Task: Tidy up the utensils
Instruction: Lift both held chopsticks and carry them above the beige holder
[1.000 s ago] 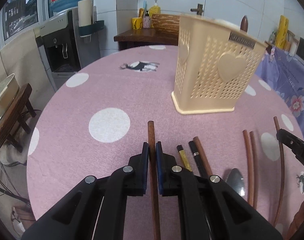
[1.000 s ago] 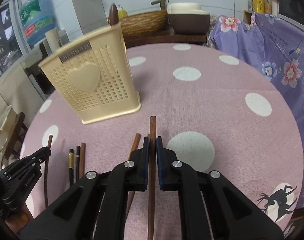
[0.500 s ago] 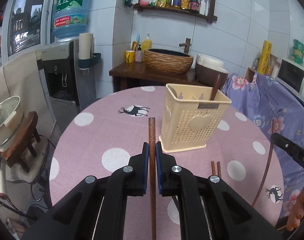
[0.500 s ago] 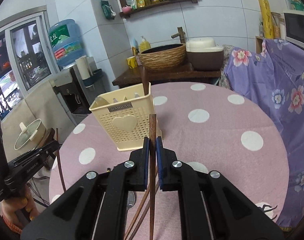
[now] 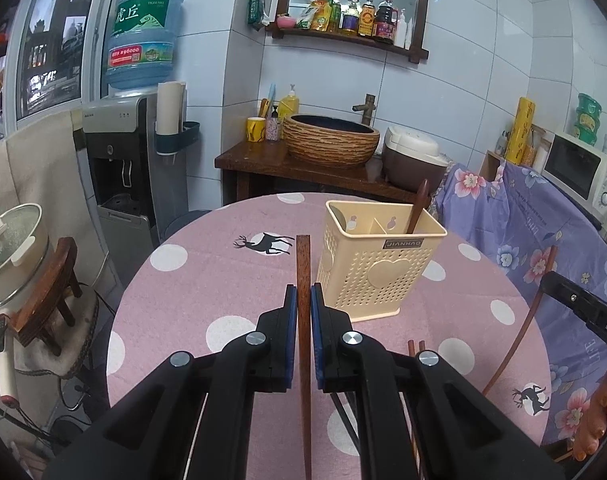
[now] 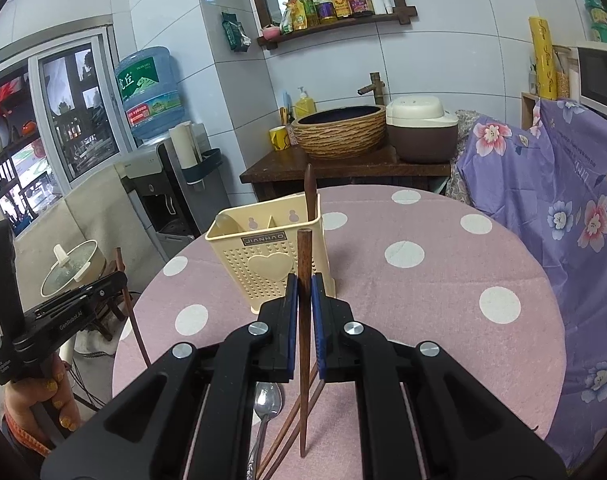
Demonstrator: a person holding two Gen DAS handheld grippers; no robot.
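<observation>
A reddish-brown wooden chopstick is clamped between the blue-padded fingers of the left gripper, with its squared end standing out past the fingertips and its length running back under the gripper body. The chopstick is held above the round counter, which is covered by a pink cloth with white dots and black deer prints. A cream perforated plastic utensil basket with a heart on its front stands upright on the counter, just right of the held chopstick in the left wrist view. A dark wooden handle is seen leaning out of the basket's right-hand compartment; the other compartments appear bare as far as can be seen.

A second, darker brown wooden chopstick is clamped in the same way by the right gripper, its squared end up in front of the basket's right corner and its pointed end hanging below the fingers, clear of the cloth. In the right wrist view, a metal spoon and a pair of brown chopsticks are seen lying on the counter beneath the gripper, near its front edge. Further chopstick ends are visible on the cloth in the left wrist view, close in front of the basket. Each gripper is gripped by a person's hand with yellow-painted nails.
</observation>
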